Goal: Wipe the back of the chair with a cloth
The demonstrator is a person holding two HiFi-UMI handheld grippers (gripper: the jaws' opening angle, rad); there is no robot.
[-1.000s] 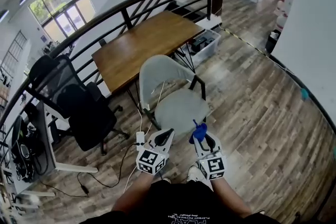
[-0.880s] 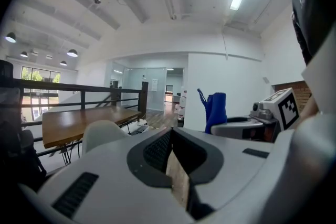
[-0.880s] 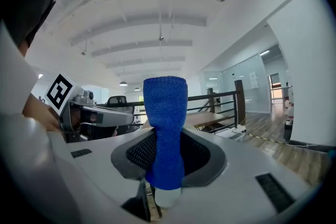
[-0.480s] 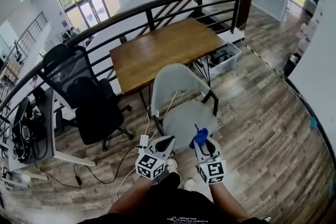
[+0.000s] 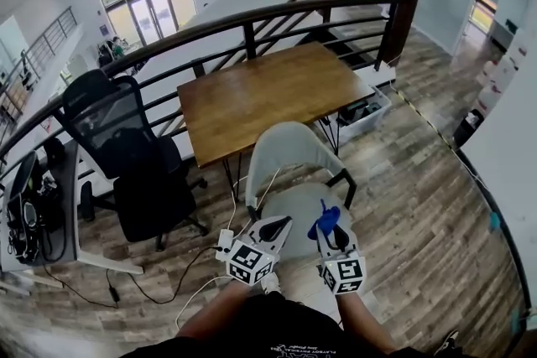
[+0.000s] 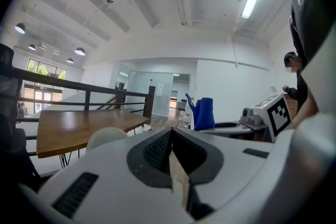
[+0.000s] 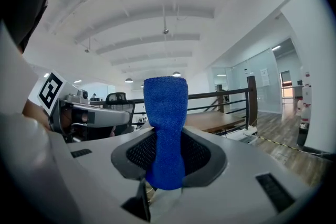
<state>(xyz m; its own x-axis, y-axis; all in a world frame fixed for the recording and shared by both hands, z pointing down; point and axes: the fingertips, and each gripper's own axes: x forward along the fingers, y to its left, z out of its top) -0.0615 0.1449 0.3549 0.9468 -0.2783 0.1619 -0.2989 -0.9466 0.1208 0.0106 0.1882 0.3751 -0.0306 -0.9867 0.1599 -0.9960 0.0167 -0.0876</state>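
Observation:
A pale grey shell chair [image 5: 289, 159] on dark legs stands just ahead of me, its curved back against the wooden table [image 5: 268, 96]. My right gripper [image 5: 328, 232] hovers over the seat, shut on a blue cloth [image 5: 323, 220] that sticks up between its jaws [image 7: 166, 128]. My left gripper [image 5: 273, 229] is beside it, over the seat's near left edge, jaws pressed together with nothing between them [image 6: 173, 152]. From the left gripper view the chair's back [image 6: 106, 138] shows low at left, and the blue cloth [image 6: 202, 113] rises to the right.
A black mesh office chair [image 5: 134, 155] stands to the left. A dark curved railing [image 5: 252, 21] runs behind the table. A white power strip [image 5: 225, 241] and cables lie on the wood floor by the left gripper. A clear bin [image 5: 365, 109] sits under the table's right end.
The head view has swung and drawn nearer: chair and table now sit more to the centre. Both grippers hold about the same pose over the seat, the cloth still in the right one.

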